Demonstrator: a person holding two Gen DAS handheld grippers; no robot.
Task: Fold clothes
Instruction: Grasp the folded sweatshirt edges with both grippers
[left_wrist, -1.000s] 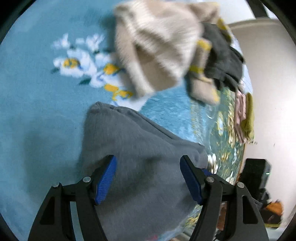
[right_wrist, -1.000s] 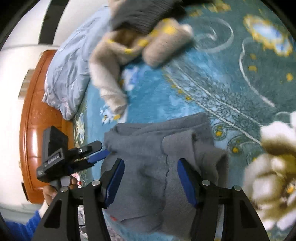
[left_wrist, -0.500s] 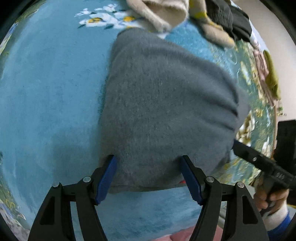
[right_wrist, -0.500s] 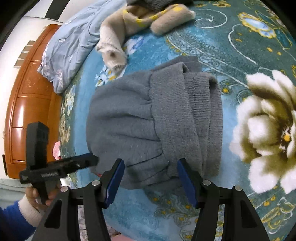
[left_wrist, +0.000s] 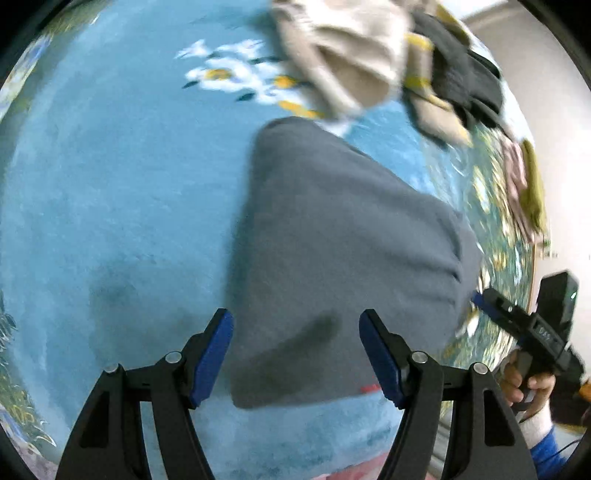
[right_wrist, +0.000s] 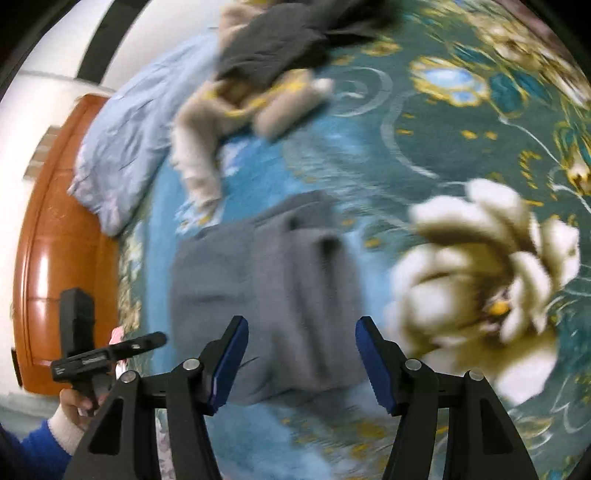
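Observation:
A folded grey garment (left_wrist: 343, 251) lies flat on the blue floral bedspread (left_wrist: 110, 192); it also shows in the right wrist view (right_wrist: 266, 280). My left gripper (left_wrist: 295, 354) is open and empty, just above the garment's near edge. My right gripper (right_wrist: 299, 358) is open and empty, above the garment's ribbed near end. Each gripper shows in the other's view, the right one (left_wrist: 517, 321) at the garment's right and the left one (right_wrist: 107, 354) at its left.
A beige sweater with yellow stripes (left_wrist: 347, 62) and a dark garment (left_wrist: 461, 81) lie in a heap beyond the grey one. Pink and olive clothes (left_wrist: 524, 184) lie at the right bed edge. A light blue quilt (right_wrist: 129, 136) and wooden headboard (right_wrist: 55, 258) are at left.
Both grippers have pulled back from the grey garment, which now looks smaller and farther. Both stay open. The garment lies as before.

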